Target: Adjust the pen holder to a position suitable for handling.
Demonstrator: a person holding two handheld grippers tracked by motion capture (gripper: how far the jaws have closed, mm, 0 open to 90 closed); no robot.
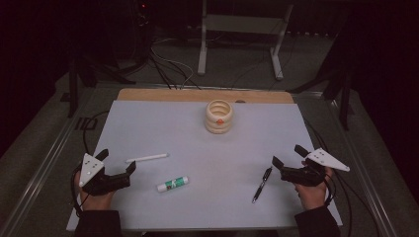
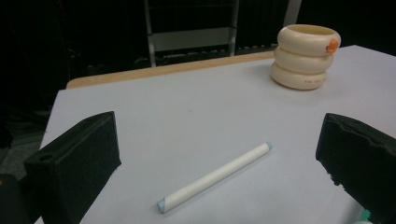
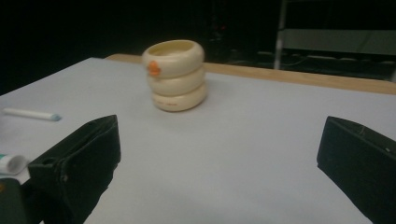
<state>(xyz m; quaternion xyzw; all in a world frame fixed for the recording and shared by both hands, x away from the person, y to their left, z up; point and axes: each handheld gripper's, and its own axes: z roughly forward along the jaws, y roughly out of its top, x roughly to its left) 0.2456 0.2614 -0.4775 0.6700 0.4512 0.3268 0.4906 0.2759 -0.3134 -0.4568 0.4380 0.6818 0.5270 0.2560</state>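
The left gripper [image 1: 117, 165] sits nearest the camera, jaws wide apart and gripping nothing. Just ahead of its black fingers [image 2: 77, 158], between them in the left gripper view, lies the white marker [image 2: 215, 177], flat on the pale table sheet [image 1: 163, 123], untouched. Right of the marker and close by lies a glue stick [image 1: 173, 183]. Farther right, the black pen [image 1: 262, 184] lies just beside the right gripper [image 1: 288, 155], whose jaws also stand apart and empty. Well beyond the marker stands the cream ringed cup [image 1: 219, 116], upright.
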